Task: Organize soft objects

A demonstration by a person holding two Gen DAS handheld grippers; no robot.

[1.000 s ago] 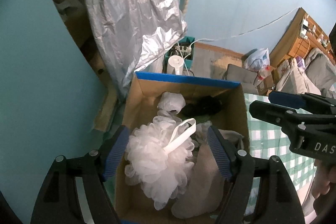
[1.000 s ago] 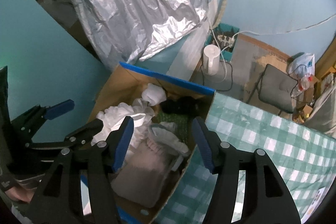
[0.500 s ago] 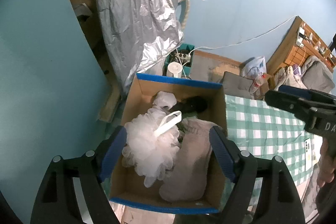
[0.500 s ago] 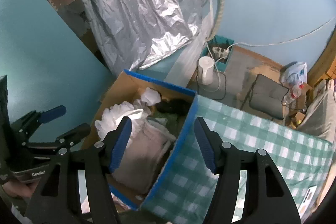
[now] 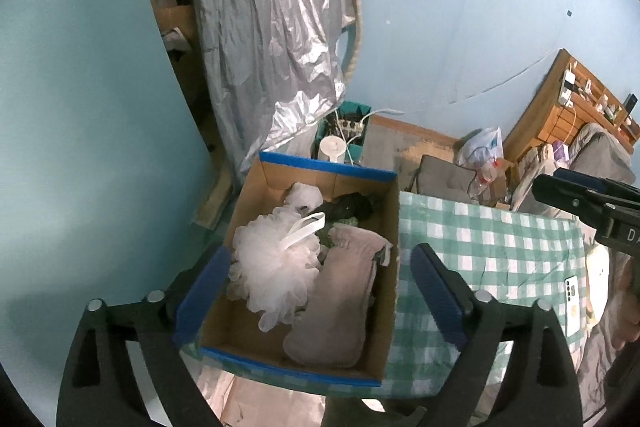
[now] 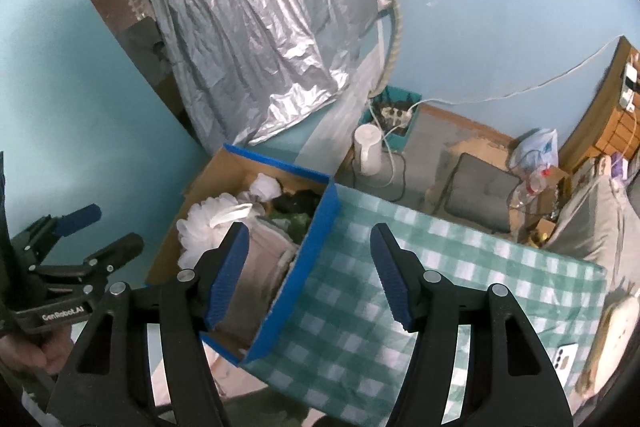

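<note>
1. One cardboard box with blue-taped rims sits at the left end of a green checked tablecloth.
2. Inside it lie one white mesh bath pouf, one beige cloth mitt, one small white puff and one dark bundle.
3. The mitt's long axis runs from the box's near wall towards its far wall, gathered cuff farthest away, just beside the pouf.
4. The left gripper hangs above the box; its jaws have just been opening and stand wide, gripping nothing.
5. The right gripper is parted over the box's edge, empty.
</note>
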